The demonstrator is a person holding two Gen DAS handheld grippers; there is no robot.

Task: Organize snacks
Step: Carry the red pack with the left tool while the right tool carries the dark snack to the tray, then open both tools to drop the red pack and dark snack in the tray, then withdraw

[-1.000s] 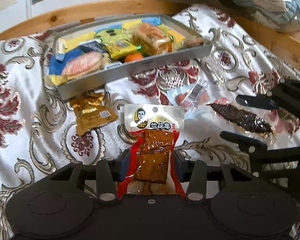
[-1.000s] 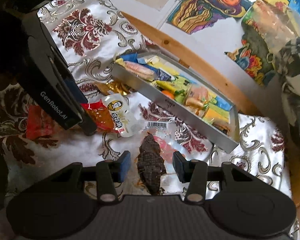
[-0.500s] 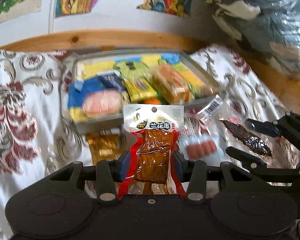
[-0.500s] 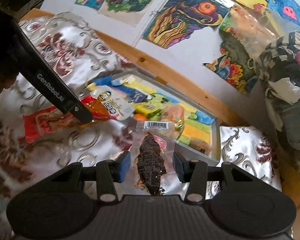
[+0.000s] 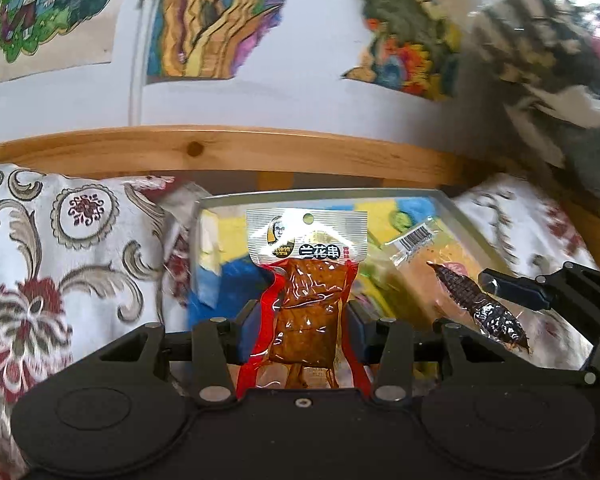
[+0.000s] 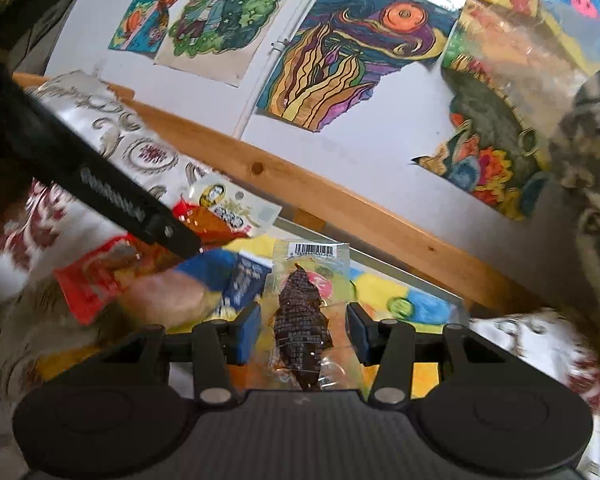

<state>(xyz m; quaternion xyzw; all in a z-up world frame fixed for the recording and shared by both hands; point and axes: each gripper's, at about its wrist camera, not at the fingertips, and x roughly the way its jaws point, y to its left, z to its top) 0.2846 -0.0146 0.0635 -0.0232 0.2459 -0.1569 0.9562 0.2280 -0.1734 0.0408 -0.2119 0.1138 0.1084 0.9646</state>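
Note:
My left gripper (image 5: 304, 330) is shut on a red-edged packet of brown tofu snack (image 5: 308, 280), which stands upright with its white header on top. It hangs over the grey tray (image 5: 320, 193) of mixed snacks. My right gripper (image 6: 303, 336) is shut on a clear packet with a dark dried piece (image 6: 300, 316) inside, barcode end forward, also over the tray (image 6: 412, 279). In the left wrist view that dark packet (image 5: 476, 304) hangs at the right. In the right wrist view the tofu packet (image 6: 220, 220) shows at the left, beside a left finger (image 6: 140, 216).
The tray lies on a floral cloth (image 5: 60, 260) against a wooden rail (image 5: 260, 152). Behind it is a white wall with colourful drawings (image 6: 332, 60). A heap of bagged fabric (image 5: 560, 80) sits at the right. The tray's contents are blurred.
Both grippers have lifted their packets off the cloth and carried them forward, from in front of the tray to above it. The views have tilted up towards the wall.

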